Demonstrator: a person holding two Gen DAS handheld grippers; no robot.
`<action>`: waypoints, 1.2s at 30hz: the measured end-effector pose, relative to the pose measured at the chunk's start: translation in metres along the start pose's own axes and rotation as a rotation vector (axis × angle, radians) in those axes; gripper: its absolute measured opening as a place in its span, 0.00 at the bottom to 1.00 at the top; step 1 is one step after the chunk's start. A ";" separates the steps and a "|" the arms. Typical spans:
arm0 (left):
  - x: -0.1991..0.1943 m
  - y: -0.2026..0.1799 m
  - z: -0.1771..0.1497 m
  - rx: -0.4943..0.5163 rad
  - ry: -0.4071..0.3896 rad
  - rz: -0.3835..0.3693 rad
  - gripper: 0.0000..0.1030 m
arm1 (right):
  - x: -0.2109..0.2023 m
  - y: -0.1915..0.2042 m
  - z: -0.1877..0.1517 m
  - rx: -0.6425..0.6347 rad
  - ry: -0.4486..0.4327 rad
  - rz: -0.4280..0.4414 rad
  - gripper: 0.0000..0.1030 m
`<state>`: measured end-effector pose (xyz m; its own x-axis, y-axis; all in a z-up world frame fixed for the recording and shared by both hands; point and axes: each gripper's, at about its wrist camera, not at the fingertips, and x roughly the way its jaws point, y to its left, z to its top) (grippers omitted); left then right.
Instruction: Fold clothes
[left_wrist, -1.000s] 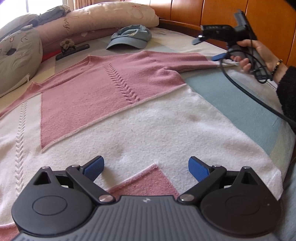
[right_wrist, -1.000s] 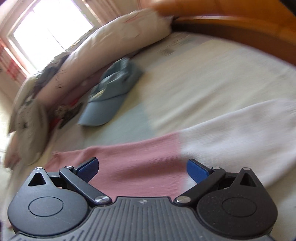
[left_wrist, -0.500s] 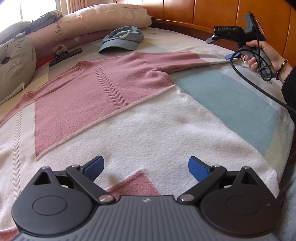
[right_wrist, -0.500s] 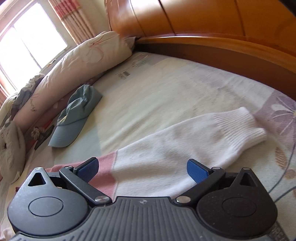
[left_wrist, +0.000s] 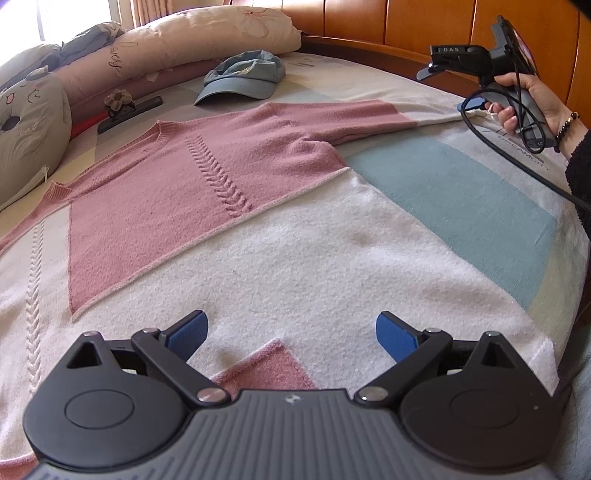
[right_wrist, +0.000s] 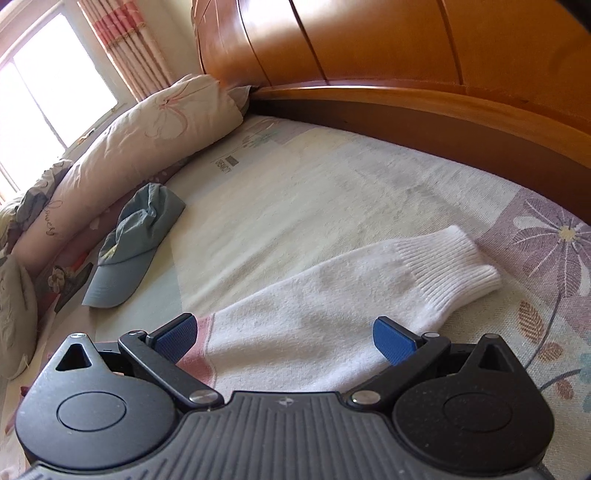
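A pink-and-white knitted sweater (left_wrist: 229, 206) lies flat on the bed (left_wrist: 461, 206); left gripper (left_wrist: 291, 336) and right gripper (right_wrist: 282, 338) hover, fingers spread.

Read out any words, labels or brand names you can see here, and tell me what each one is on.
"FDAS" on the right gripper, first letter unsure.
"cat" on the grey cushion.
Cursive script on the long pillow, unreadable here.
Grey print on the bedsheet near the hand, too distorted to read.
Small printed label on the bedsheet in the right wrist view, too blurred.
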<state>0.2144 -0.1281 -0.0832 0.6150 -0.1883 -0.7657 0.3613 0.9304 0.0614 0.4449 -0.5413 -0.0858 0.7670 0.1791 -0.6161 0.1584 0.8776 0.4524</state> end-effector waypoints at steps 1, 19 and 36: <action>0.000 0.000 0.000 -0.001 0.000 0.001 0.94 | -0.002 0.000 0.001 0.007 -0.005 0.024 1.00; 0.004 0.014 -0.005 -0.025 0.012 0.004 0.95 | 0.073 0.125 -0.028 -0.066 0.235 0.445 1.00; 0.005 0.025 -0.007 -0.049 -0.010 0.019 0.95 | 0.008 -0.026 0.023 0.144 -0.032 -0.004 1.00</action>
<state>0.2213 -0.1035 -0.0896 0.6285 -0.1736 -0.7582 0.3154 0.9479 0.0443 0.4611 -0.5729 -0.0879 0.7855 0.1590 -0.5981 0.2473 0.8052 0.5389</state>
